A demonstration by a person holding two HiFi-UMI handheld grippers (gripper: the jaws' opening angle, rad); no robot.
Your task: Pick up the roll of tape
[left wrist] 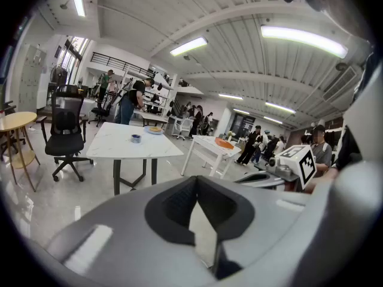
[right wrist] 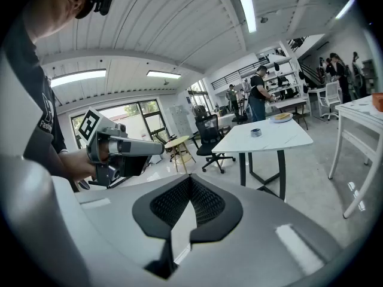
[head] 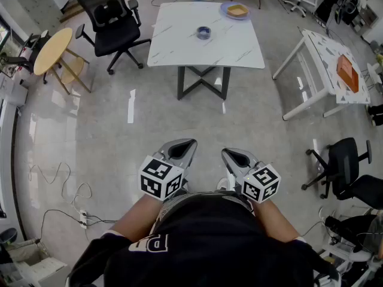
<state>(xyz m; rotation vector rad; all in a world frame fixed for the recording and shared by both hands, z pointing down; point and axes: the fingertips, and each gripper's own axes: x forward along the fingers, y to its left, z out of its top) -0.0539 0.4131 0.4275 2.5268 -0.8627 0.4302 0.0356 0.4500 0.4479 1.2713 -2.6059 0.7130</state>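
**Grippers hanging close to the body, roll of tape point(head: 203, 33) lying far off on the bench point(head: 179, 43)**

The person is standing on the shiny grey floor point(head: 119, 130). They are holding the left gripper point(head: 188, 143) and the right gripper point(head: 227, 153) side by side, low and close to the belly, with both pointing forward.

In the left gripper view, the fingers point(left wrist: 172, 207) are pressing together at their tips. Nothing is sitting between them. In the right gripper view, the fingers point(right wrist: 211, 206) are touching at their tips too, and they are holding nothing.

The roll of tape is lying flat on the white bench, toward the far side of the top. It is well apart from both grippers, with bare floor lying in between. A plate point(head: 237, 10) with something yellow on it is sitting at the far right corner of the same bench.

A black chair point(head: 111, 17) is standing just left of the bench. A round wooden table point(head: 52, 49) is standing farther left. Another white table point(head: 320, 49) is standing off to the right, and something orange point(head: 347, 70) is lying on it. A second black chair point(head: 344, 166) is standing near the person's right side. Thin cables point(head: 60, 184) are lying on the floor at the left.
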